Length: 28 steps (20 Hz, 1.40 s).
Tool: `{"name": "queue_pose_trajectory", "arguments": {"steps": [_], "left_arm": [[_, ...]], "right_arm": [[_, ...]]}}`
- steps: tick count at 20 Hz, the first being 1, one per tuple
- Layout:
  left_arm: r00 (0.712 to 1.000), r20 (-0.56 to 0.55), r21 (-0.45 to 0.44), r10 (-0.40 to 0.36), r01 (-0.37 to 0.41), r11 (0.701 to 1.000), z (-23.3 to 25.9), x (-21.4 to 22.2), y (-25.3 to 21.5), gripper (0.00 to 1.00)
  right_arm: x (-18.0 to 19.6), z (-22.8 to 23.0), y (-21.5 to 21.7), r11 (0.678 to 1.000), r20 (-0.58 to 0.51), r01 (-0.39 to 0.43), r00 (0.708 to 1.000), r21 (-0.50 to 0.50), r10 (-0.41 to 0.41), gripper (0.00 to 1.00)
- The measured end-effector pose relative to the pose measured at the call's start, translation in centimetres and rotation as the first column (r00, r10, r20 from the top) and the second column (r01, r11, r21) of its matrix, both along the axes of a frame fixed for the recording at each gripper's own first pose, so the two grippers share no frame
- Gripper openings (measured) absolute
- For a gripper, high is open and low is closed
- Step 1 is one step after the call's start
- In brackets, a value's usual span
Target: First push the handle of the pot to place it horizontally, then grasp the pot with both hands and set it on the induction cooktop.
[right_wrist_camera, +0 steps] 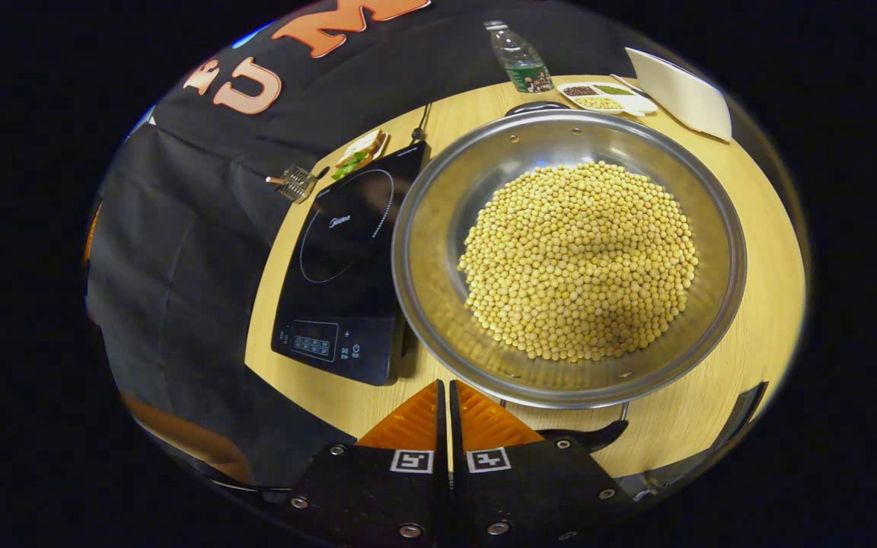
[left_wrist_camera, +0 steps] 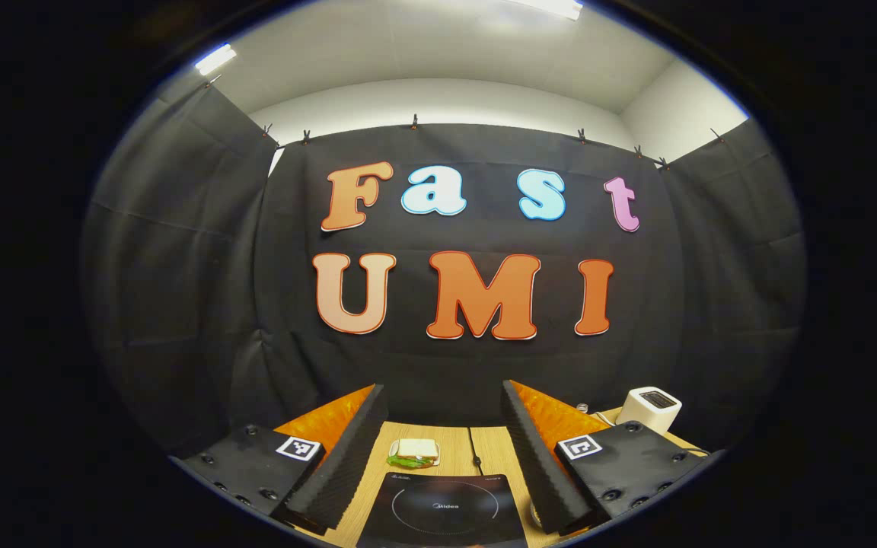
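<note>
So this looks like the very start, or close to it. In the right gripper view the pot, a wide steel pan heaped with soybeans, sits on the wooden counter just beside the induction cooktop, its rim right up against the cooktop's edge but not on the glass. So the main job, getting it onto the cooktop, is clearly not done.

The right tongs are pressed together with nothing between them, sitting right at the near rim of the pot. A dark handle pokes out from under that rim just to the side of the tongs, and another dark handle shows at the far rim. My guess is the closed tongs are lined up to nudge that near handle, so we're in the push step. I can't tell whether they're actually touching it.

In the left gripper view the left tongs are spread wide, holding nothing, held up and aimed at the back wall with the cooktop below them. A sandwich sits behind it and a white toaster off to the side.

Left to do: finish the handle, two-handed grab, lift across.
</note>
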State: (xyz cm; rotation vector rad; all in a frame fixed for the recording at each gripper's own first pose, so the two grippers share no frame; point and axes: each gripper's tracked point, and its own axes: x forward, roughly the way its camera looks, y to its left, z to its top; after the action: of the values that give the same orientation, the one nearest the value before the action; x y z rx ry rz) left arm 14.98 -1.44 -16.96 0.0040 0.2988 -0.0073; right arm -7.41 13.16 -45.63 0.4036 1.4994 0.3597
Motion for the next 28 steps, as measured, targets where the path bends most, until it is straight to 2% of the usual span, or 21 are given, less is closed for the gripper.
{"name": "queue_pose_trajectory", "arguments": {"steps": [9, 14, 25, 28], "left_arm": [[0.999, -0.046, -0.004, -0.017, 0.017, 1.0, -1.8, 0.0, -1.3, 0.98], [0.998, -0.064, -0.01, -0.029, 0.028, 1.0, -2.8, 0.0, -1.8, 0.98], [0.995, -0.086, -0.015, -0.051, 0.05, 0.999, -4.5, 0.5, -3.3, 0.98], [0.994, -0.092, 0.0, -0.059, 0.06, 0.998, -5.6, 0.7, -3.8, 0.98]], "right_arm": [[0.4, -2.7, 0.4, 1.0, 0.019, 0.007, 1.0, -0.014, -0.006, 0.0], [0.4, -3.2, -2.5, 0.996, 0.04, 0.013, 0.999, -0.089, -0.01, 0.0], [0.8, -4.4, -9.4, 0.976, 0.052, 0.097, 0.995, -0.195, -0.089, 0.0], [0.9, -4.5, -10.4, 0.971, 0.068, 0.092, 0.995, -0.219, -0.079, 0.0]]}}
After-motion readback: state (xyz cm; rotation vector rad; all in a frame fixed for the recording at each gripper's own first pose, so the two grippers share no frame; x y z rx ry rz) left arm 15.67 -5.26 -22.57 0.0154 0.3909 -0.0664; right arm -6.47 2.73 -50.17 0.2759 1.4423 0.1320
